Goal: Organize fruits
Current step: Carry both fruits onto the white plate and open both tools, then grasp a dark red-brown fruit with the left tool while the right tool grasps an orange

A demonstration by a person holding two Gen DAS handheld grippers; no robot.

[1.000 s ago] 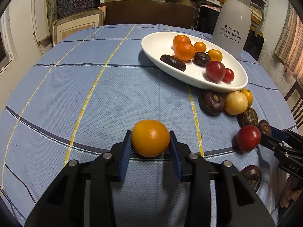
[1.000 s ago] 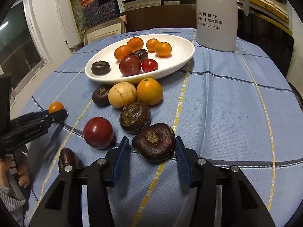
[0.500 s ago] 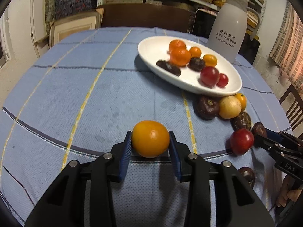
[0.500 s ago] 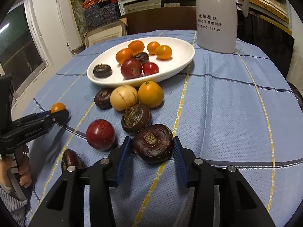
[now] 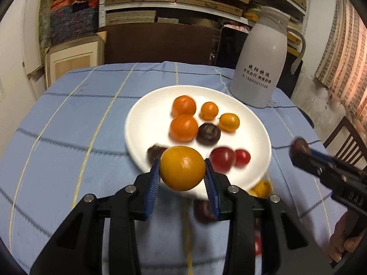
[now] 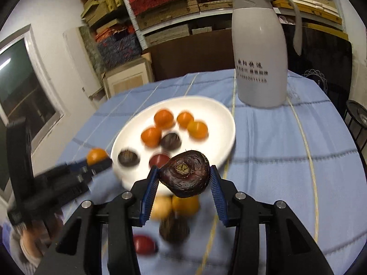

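left tool (image 5: 182,171) grips orange fruit (image 5: 182,168); right tool (image 6: 184,180) grips dark fruit (image 6: 184,176).

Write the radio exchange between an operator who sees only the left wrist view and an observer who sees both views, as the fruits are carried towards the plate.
Operator: My left gripper holds a yellow-orange fruit. What is in the right gripper? It is blurred here.
Observer: A dark brown fruit with a wrinkled skin, clamped between the blue pads.
Operator: Which loose fruit lies beneath it?
Observer: A pale yellow fruit beside an orange fruit on the cloth, with a dark fruit and a red fruit nearer the camera.
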